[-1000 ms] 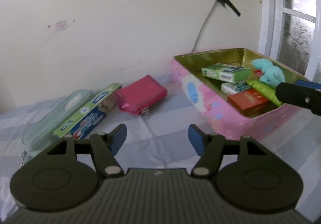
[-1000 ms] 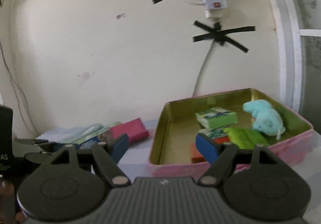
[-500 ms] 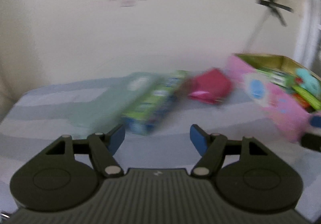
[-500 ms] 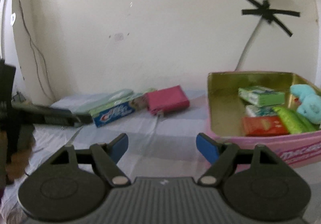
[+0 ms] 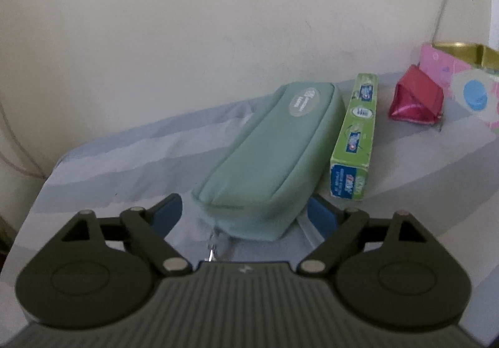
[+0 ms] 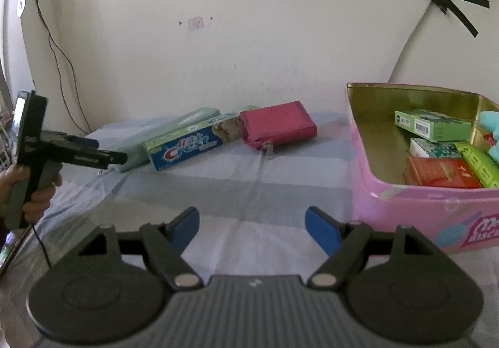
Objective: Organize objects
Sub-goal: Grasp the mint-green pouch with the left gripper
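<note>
Straddling near end of green pouch (image 5: 271, 157) with left gripper (image 5: 246, 210) — jaws wide, nothing clamped yet. Right gripper (image 6: 252, 226) spread, empty — waiting beside pink tin (image 6: 405, 201), likely destination.

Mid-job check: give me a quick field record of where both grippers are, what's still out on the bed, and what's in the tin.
left gripper: open, jaws either side of the near end of the green pouch, not closed on it
right gripper: open, empty, above the striped sheet
still outside the tin: green pouch, toothpaste box, pink packet, side by side along the wall
pink tin: open; holds green box, red box, a teal soft toy at the frame edge, and other small packs
</note>
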A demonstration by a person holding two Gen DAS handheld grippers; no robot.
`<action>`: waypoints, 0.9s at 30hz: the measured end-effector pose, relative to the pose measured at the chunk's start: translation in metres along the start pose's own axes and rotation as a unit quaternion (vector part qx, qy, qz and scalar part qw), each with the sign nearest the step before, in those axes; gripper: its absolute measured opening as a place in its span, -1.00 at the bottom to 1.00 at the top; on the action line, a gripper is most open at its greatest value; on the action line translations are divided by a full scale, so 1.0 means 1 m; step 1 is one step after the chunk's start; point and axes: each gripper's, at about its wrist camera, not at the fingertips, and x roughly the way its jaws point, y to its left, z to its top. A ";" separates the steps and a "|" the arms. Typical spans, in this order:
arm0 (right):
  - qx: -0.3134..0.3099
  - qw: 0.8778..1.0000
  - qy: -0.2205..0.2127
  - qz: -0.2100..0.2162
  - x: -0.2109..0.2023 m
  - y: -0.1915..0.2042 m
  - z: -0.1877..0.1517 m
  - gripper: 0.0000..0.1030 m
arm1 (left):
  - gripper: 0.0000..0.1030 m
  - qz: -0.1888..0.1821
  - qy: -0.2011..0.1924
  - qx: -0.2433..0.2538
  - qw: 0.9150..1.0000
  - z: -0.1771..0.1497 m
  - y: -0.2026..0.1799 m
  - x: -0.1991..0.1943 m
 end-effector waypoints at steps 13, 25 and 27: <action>0.005 1.000 0.005 -0.002 0.000 -0.002 -0.002 0.51 | 0.29 0.023 0.015 0.010 1.000 0.001 -0.021 -0.001; 0.004 0.999 0.017 0.050 0.000 0.002 -0.010 0.51 | -0.18 -0.067 -0.023 0.071 0.995 -0.104 -0.038 -0.155; 0.010 0.997 0.020 0.067 0.000 0.002 -0.010 0.51 | -0.22 -0.102 -0.039 0.096 0.989 -0.116 -0.052 -0.180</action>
